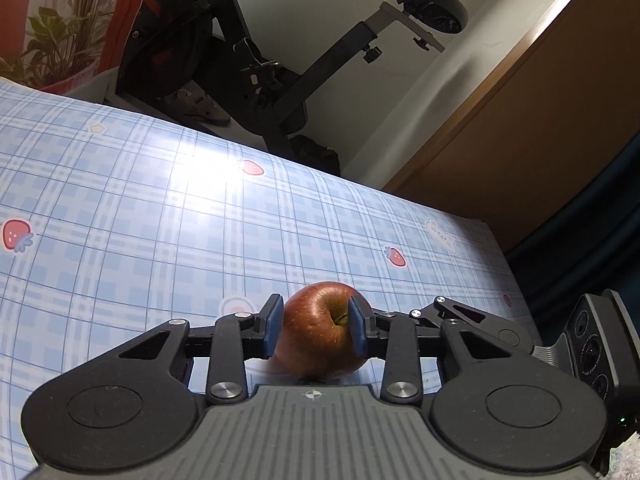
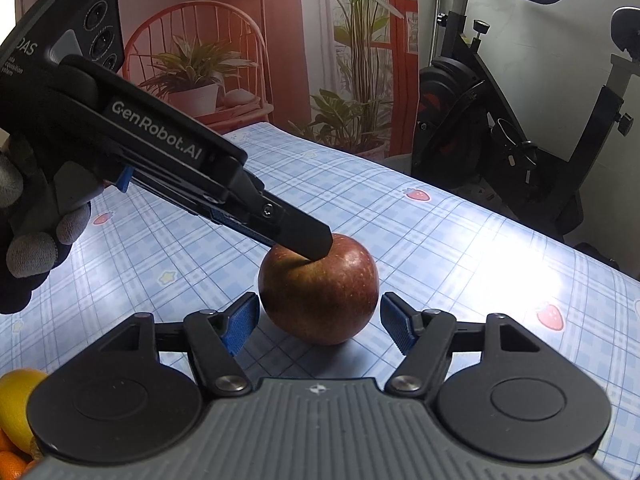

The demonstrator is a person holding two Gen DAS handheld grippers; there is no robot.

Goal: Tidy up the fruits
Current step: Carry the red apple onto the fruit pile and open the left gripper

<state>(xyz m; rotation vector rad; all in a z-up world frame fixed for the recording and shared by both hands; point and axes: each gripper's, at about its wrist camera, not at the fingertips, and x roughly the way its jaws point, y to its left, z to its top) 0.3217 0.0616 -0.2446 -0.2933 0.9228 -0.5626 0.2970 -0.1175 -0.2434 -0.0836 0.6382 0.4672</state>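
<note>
A red apple (image 1: 320, 330) lies on the blue checked tablecloth (image 1: 140, 208). My left gripper (image 1: 316, 326) is shut on the apple, its blue pads pressing both sides near the stem. In the right wrist view the same apple (image 2: 320, 292) sits on the cloth with the left gripper's fingers (image 2: 304, 236) reaching down onto its top from the left. My right gripper (image 2: 320, 326) is open, its blue pads on either side of the apple and apart from it. A yellow citrus fruit (image 2: 16, 404) and orange fruits (image 2: 10, 460) show at the lower left corner.
An exercise bike (image 2: 500, 120) stands beyond the table's far edge; it also shows in the left wrist view (image 1: 248, 52). A wooden door (image 1: 520, 140) is at the right. A backdrop with printed plants and a chair (image 2: 240, 60) hangs behind the table.
</note>
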